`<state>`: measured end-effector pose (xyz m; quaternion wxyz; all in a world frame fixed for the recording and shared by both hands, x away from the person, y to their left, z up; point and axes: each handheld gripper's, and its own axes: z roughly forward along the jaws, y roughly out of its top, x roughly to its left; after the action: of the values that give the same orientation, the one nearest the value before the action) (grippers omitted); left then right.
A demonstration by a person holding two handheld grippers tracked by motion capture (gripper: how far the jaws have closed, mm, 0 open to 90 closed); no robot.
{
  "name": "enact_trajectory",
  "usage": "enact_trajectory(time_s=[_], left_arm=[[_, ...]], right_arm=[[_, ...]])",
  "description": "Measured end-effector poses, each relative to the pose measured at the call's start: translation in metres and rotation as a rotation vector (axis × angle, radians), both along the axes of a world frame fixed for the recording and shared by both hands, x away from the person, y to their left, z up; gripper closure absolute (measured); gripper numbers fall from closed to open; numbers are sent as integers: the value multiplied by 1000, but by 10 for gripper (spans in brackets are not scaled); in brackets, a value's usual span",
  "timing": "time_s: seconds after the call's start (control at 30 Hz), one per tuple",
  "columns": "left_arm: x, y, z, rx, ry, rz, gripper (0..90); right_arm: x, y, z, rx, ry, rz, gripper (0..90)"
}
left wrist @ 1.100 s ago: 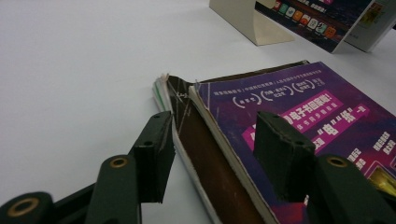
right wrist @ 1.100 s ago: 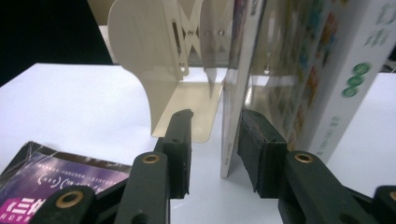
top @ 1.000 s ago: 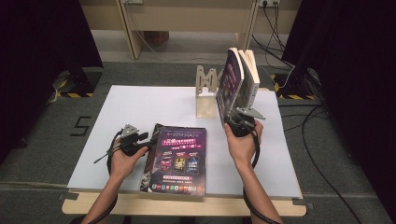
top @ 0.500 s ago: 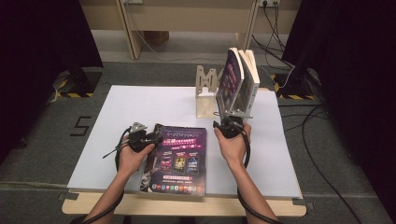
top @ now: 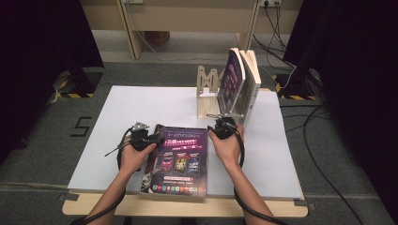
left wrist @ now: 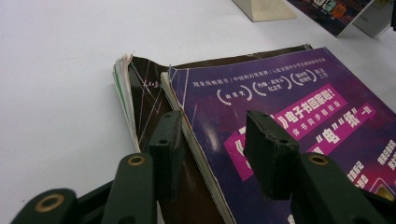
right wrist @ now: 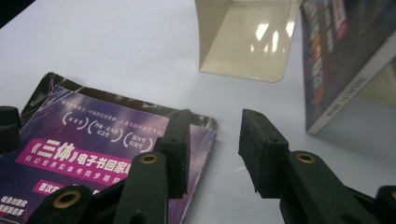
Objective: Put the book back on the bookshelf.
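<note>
Two purple-covered books lie stacked flat on the white table, near its front edge. My left gripper is at the stack's left edge. Its jaws have just been closing and are open. They straddle the left edge of the top book without pressing it, and the left jaw hangs over the lower book. My right gripper is open at the stack's far right corner. Its left jaw is over the book and its right jaw over bare table, gripper.
A pale wooden bookend stands at the back of the table, with two or three books leaning against its right side. From the right gripper, the bookend and a leaning book are close ahead. Cables trail on the floor to the right.
The right hand has come left and down, from beside the leaning books to the flat stack's far right corner. The left gripper has shifted right onto the stack's left edge.
</note>
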<state>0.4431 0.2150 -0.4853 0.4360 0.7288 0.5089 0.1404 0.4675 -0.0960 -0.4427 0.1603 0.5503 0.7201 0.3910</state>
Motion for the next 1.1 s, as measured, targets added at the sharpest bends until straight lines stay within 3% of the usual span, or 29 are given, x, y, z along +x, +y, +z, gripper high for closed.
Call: enact_trajectory(time_s=[0.17,0.37,0.53,0.7,1.1], left_arm=[[0,-2,-2,-2,17,-12,578],[0,-3,-6,-4,42,-18,584],[-1,-3,-6,-4,44,-18,589],[-1,-3,-6,1,43,-19,590],[-6,-4,-5,16,45,-23,591]], right_arm=[[8,5,-2,3,26,15,629],[20,7,-9,8,97,30,613],[27,9,-13,15,125,39,606],[32,11,-20,12,180,51,597],[38,14,-32,21,220,66,587]])
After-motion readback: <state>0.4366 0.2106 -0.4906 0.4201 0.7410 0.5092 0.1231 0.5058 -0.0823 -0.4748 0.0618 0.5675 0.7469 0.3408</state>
